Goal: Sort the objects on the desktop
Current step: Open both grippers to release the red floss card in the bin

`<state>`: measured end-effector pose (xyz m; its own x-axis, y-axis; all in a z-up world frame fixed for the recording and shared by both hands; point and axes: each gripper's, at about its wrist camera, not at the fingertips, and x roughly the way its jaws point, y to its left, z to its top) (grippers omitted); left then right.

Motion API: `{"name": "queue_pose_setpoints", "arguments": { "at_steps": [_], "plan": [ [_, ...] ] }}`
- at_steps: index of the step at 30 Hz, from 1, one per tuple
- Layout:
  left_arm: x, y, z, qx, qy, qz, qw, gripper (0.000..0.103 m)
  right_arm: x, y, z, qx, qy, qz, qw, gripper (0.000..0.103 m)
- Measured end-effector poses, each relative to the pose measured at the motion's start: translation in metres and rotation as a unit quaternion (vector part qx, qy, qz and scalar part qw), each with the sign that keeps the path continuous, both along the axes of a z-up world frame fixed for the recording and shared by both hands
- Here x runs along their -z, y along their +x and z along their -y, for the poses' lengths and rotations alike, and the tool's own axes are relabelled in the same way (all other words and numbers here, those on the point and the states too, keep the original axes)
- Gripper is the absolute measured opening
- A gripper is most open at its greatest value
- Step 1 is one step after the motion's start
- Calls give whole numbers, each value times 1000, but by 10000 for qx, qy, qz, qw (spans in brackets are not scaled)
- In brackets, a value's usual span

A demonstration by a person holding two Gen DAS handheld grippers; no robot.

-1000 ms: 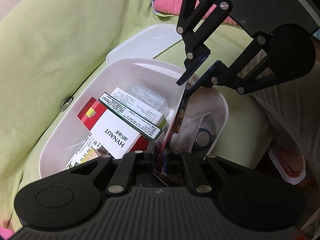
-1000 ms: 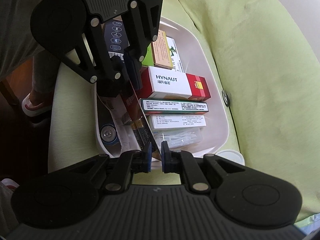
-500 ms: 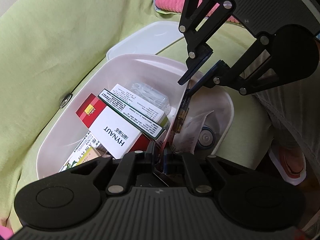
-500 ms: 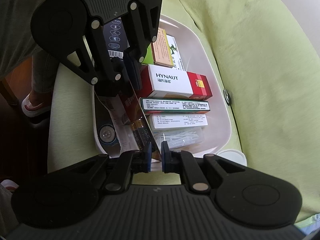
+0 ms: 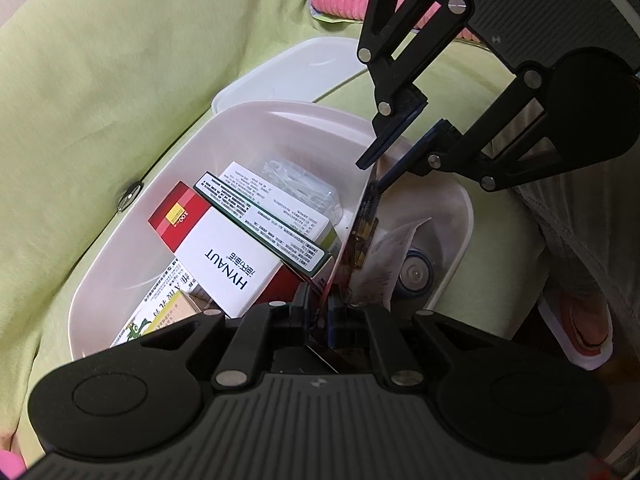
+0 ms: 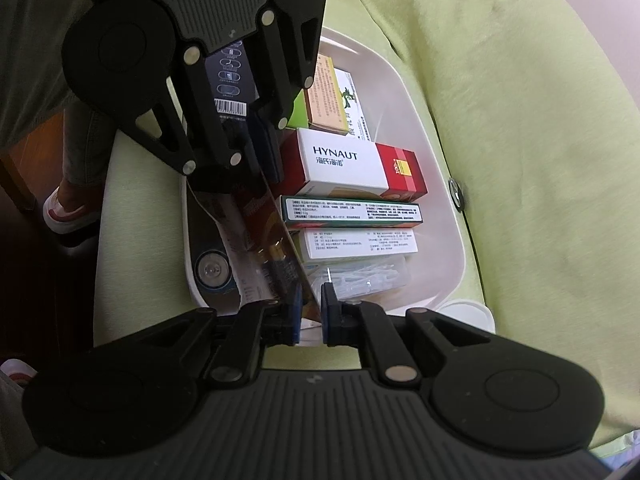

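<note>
- A green cushion (image 5: 100, 80) fills the upper left of the left view; its far edges run out of frame.
- The white bin (image 5: 460, 216) sits mid-frame on it, the lid (image 5: 288, 68) half hidden behind.
- HYNAUT box (image 6: 344, 160) lies centre in the bin, over part-covered boxes.
- Battery card (image 6: 276, 240) stands on edge in the bin.
- Left gripper (image 5: 318, 312), bottom centre, is clamped on the card's near end.
- Right gripper (image 6: 311, 308) is slightly parted around the other end; contact is hard to judge.

Stacked boxes (image 5: 240, 248) crowd the bin (image 5: 280, 132); only its far end stays free.
</note>
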<state>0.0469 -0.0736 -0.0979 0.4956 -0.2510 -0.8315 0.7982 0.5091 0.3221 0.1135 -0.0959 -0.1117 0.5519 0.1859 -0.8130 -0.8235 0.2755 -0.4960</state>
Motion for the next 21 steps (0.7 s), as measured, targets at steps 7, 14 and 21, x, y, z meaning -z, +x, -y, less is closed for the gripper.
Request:
{"name": "queue_pose_setpoints", "arguments": {
  "at_steps": [7,14,21],
  "plan": [
    [0,1,1,-9,-32,-4,10000,10,-1,0,1,33,52,-2,10000,6],
    [-1,1,0,-116,-84,-1,9999,11,-2,1,4,149,101,32,9998,7],
    [-6,1,-1,-254,-137,17,9996,11,-6,-1,4,238,176,101,9995,18]
  ]
}}
